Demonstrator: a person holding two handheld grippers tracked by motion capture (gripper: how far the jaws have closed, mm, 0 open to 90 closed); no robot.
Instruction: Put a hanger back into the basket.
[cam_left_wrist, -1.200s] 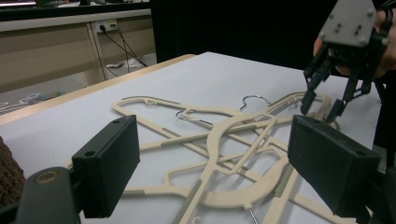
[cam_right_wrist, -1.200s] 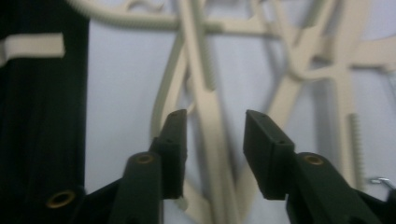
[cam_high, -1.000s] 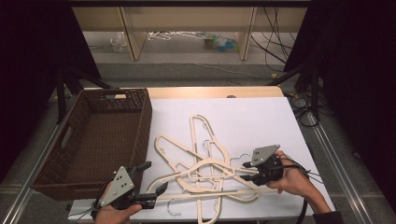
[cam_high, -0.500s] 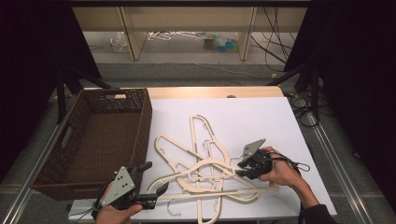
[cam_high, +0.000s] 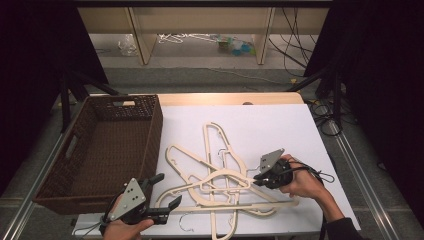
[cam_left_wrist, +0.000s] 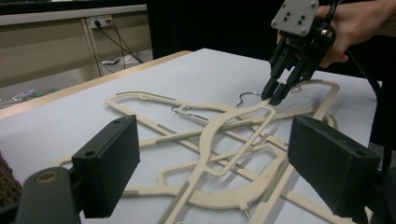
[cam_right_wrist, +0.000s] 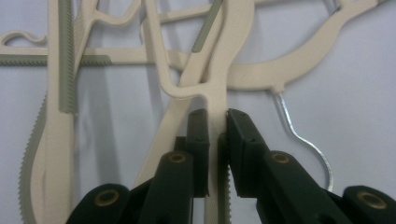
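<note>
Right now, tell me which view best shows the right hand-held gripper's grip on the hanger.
Right gripper view: the right hand-held gripper pinches the hanger arm close up. The left gripper view and high view show the grip small, from farther off.

The right gripper (cam_high: 256, 181), held in the right hand (cam_high: 300, 181), has just closed its jaws on a hanger arm (cam_right_wrist: 215, 109), while the left gripper (cam_high: 167, 192), held low in the left hand (cam_high: 122, 230), stands with jaws wide apart.
</note>
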